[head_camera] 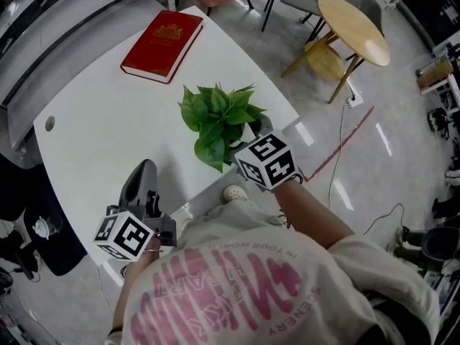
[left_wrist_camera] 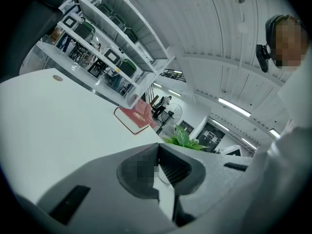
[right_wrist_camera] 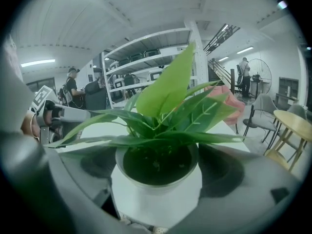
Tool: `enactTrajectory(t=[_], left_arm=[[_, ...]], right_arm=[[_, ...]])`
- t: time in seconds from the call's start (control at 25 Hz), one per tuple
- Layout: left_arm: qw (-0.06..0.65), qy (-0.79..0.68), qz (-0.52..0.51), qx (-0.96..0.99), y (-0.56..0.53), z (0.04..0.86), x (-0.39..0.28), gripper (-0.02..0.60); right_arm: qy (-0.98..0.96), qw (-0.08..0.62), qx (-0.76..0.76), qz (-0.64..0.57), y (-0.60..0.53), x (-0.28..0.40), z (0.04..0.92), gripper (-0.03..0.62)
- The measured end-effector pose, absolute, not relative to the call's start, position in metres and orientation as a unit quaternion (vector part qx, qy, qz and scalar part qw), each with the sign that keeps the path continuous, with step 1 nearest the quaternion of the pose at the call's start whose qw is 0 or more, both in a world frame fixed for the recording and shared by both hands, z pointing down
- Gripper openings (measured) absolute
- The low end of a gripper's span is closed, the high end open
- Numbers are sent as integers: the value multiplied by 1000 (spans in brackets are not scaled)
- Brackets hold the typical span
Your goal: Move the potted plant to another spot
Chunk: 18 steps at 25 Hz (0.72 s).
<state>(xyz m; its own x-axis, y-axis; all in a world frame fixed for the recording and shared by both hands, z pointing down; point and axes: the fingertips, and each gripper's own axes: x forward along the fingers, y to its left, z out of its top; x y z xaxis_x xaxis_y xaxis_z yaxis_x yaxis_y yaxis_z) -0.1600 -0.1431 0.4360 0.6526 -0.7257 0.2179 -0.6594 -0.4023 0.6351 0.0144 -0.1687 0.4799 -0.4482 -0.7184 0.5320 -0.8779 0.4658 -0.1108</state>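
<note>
White pot [right_wrist_camera: 157, 191] — light, rigid, probably slippery — is clamped at mid-wall by the right gripper [head_camera: 249, 141]; left gripper [left_wrist_camera: 157, 151] closed, empty.

Red hardcover book with gold crest [head_camera: 162, 45] lies flat near the far edge of the white rounded-corner table [head_camera: 100, 121]. Round light-wood side table [head_camera: 353, 29] stands on glossy grey floor [head_camera: 402, 157], well apart.

On the table [head_camera: 108, 121], a book [head_camera: 162, 45] lies at the far side. The potted plant [head_camera: 219, 121] stands near the right edge, between the jaws of the right gripper [right_wrist_camera: 157, 177]. The left gripper [head_camera: 142, 172] rests at the near-left edge, well apart. A side table [head_camera: 353, 29] stands beyond, right.
</note>
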Motion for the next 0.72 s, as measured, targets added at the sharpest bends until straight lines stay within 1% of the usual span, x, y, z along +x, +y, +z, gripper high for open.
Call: enactTrajectory(t=[0.72], left_arm=[[359, -405, -48, 840, -141, 436, -161, 3]], right_arm=[[-826, 239, 482, 169, -166, 14, 483, 515]])
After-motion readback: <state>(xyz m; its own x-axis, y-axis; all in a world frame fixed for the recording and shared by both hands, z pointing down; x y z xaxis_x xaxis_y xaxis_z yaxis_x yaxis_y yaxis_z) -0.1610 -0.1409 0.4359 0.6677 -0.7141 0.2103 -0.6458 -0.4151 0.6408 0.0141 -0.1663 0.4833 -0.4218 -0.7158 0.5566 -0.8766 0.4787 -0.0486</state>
